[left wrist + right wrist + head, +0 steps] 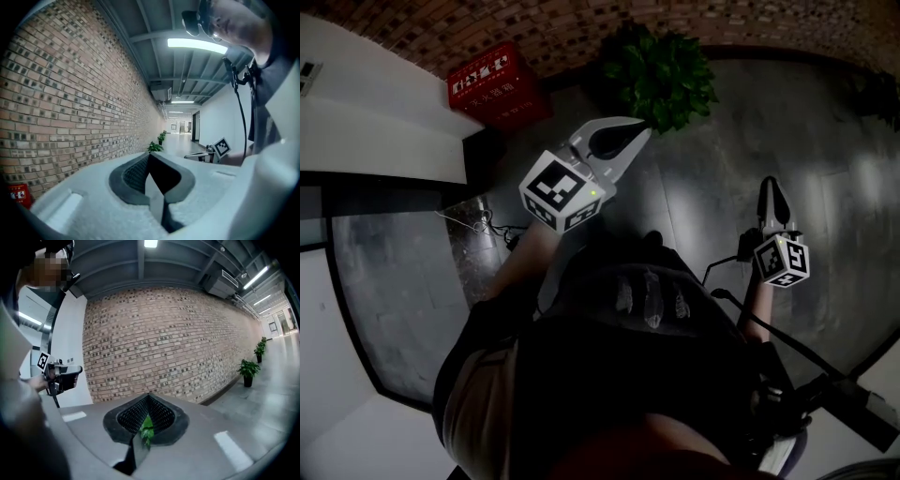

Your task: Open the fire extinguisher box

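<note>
Well, from my remote seat the head view looks steeply down over the person's dark torso onto a glossy grey floor. The fire extinguisher box is red with white lettering. It sits on the floor at the foot of the brick wall, just beside the corner of a white wall, in the upper left of that view. I can't tell from here whether its door is latched.

The left gripper is held out over the floor, its marker cube facing the camera. Its tips aim between the box and a potted plant, and it is well apart from the box. In the left gripper view its jaws are pressed together with nothing between them. The box shows only as a small red patch low in the left corner, at the base of the wall.

The right gripper hangs further to the right over bare floor, well clear of the box and the plant. Its jaws are also closed on nothing. The green leaves in the slit in the right gripper view belong to the plant beyond the tips — not to anything gripped. That view also catches the left gripper at its left edge, with more plants down the corridor.
</note>
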`<state>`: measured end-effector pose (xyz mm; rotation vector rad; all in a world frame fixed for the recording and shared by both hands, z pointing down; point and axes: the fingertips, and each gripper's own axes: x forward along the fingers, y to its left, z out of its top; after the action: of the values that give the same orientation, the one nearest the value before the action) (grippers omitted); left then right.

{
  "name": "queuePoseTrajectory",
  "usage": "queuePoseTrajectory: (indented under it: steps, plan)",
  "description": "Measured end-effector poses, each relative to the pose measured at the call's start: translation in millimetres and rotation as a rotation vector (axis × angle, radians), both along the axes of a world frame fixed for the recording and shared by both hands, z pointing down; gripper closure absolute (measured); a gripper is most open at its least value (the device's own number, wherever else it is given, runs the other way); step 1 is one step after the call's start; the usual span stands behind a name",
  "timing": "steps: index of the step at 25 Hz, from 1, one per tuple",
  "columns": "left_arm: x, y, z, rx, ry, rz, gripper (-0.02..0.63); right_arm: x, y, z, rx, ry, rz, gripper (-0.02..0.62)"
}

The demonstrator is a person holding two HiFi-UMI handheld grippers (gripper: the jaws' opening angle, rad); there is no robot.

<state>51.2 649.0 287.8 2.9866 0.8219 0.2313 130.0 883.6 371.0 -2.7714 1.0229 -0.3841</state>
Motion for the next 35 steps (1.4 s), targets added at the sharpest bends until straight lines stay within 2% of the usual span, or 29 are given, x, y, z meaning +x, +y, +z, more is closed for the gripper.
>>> queuePoseTrajectory:
  steps: [4,7,14,22,31,35]
  plan:
    - [-5,-39,-6,0.007,0.023,-0.014,0.609,-7,-48,-17,0.062,0.023,-0.073,0.595]
    - [-11,-65,-6,-0.022,0.033,-0.025,0.609,-14,-83,-20,0.084,-0.013,-0.120,0.595]
    - [-18,-129,-6,-0.064,0.048,-0.076,0.609,-5,-145,-25,0.007,0.006,-0.186,0.595]
    - [-28,-197,-8,-0.095,0.068,-0.155,0.609,0,-219,-33,-0.012,0.015,-0.273,0.595]
    - [-46,-256,-4,-0.108,0.081,-0.229,0.609,-12,-281,-31,0.006,0.008,-0.350,0.595]
    - [-56,-269,-4,-0.091,0.089,-0.223,0.609,-18,-301,-30,0.001,0.005,-0.371,0.595]
